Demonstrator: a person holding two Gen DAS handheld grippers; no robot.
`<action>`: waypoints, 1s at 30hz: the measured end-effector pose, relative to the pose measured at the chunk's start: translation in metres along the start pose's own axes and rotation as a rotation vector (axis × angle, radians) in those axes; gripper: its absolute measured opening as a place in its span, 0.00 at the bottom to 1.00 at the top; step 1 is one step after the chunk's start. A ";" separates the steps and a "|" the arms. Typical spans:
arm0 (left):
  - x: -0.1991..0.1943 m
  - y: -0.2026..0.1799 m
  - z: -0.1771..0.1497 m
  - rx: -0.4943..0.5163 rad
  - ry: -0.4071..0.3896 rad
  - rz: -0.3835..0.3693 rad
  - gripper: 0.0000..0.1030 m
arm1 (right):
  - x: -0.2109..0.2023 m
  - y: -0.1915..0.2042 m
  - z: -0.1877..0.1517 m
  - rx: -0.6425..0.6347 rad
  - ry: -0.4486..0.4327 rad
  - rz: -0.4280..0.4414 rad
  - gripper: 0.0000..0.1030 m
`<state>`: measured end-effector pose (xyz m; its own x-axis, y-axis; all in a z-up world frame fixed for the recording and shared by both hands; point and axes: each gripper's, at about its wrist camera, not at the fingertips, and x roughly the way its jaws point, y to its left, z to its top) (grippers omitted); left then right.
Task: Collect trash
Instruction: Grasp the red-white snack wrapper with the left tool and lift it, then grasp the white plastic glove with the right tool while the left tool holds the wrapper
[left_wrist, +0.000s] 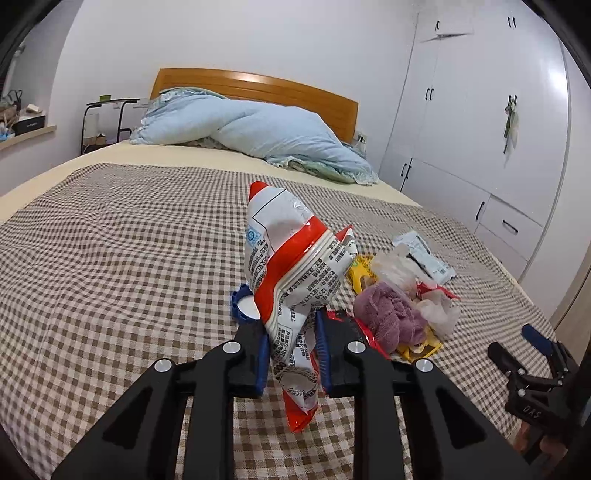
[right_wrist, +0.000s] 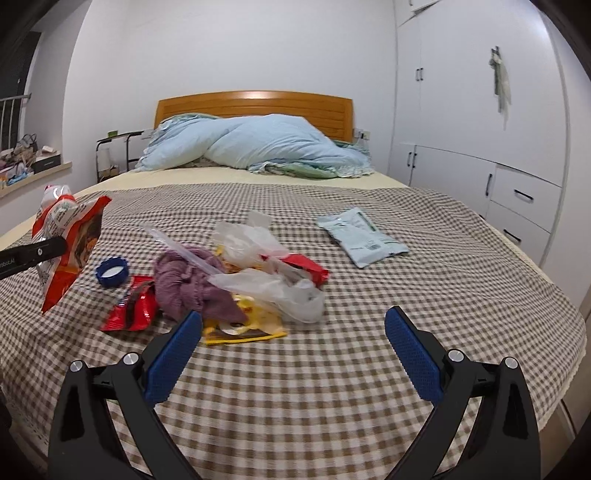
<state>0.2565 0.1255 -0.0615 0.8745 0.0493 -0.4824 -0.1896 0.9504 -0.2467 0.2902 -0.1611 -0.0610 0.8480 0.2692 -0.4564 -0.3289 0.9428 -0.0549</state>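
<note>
**Inspector:** State of the left gripper?

**Assistant:** Clamped on the crumpled red-and-white plastic snack bag, which hangs between its pads clear of the brown-checked bed cover, presumably lifted for removal.

**Inspector:** And the right gripper?

**Assistant:** Jaws apart, nothing between them. Just ahead lies the remaining pile: clear plastic bag, purple cloth, blue bottle cap. Farther ahead, to its right, a pale green packet.

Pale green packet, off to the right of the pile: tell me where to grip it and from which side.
Grip the pale green packet by its near short edge, coming in low from the front with the open right gripper. It lies flat and alone on the checked cover, so only an edge offers purchase.
</note>
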 end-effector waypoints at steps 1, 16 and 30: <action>-0.001 0.001 0.000 -0.004 -0.003 -0.002 0.17 | 0.001 0.005 0.002 -0.016 0.003 -0.003 0.92; 0.014 -0.002 0.000 -0.029 0.028 -0.019 0.17 | 0.088 -0.019 0.020 -0.020 0.206 -0.040 0.92; 0.037 -0.023 -0.005 -0.015 0.060 -0.044 0.17 | 0.116 -0.042 0.015 0.157 0.317 0.226 0.10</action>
<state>0.2912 0.1037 -0.0781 0.8542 -0.0112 -0.5199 -0.1585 0.9466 -0.2808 0.4085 -0.1662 -0.0979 0.5837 0.4216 -0.6939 -0.4038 0.8922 0.2023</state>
